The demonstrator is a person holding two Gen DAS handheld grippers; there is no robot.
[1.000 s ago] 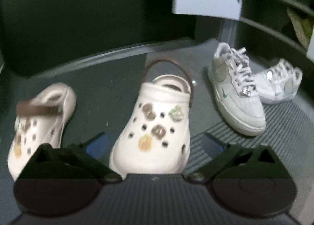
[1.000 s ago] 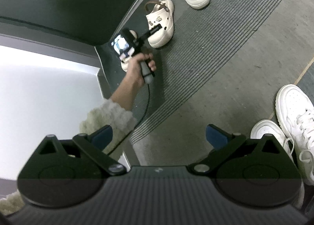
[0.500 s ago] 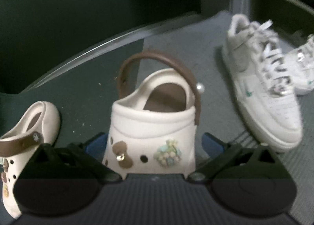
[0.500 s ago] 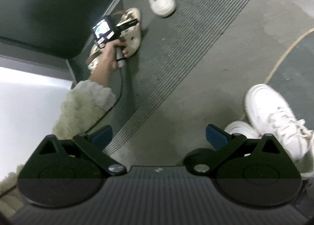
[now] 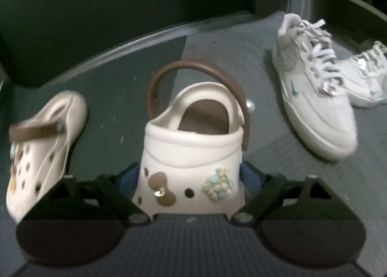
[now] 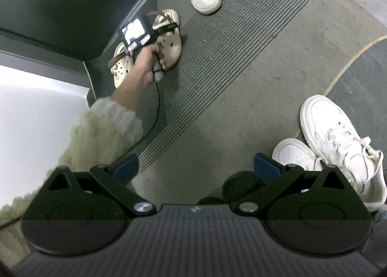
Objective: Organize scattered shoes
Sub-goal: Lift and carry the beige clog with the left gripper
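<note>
The left gripper (image 5: 191,180) now has the cream clog (image 5: 193,146) between its blue-padded fingers (image 5: 128,178), which sit just beside the clog's flanks at the toe end. A second ago the clog lay well ahead of the gripper; half a second ago it was already between the fingers, and it now looms closer still. Whether the pads actually press the clog cannot be told; the fingers look spread about as wide as the shoe. As a judgement, this clog is about to be gripped.

Left of it, its mate (image 5: 43,146) lies on the dark mat, angled away and apart. Farther right, a white sneaker (image 5: 314,107) and a second sneaker (image 5: 365,81) rest on the ribbed mat (image 5: 302,180), toes pointing differently.

The right gripper (image 6: 196,168) hangs high over the floor, fingers spread and holding nothing. Another white pair (image 6: 333,141) lies just beside it. The person's left hand (image 6: 147,59) shows beyond.
</note>
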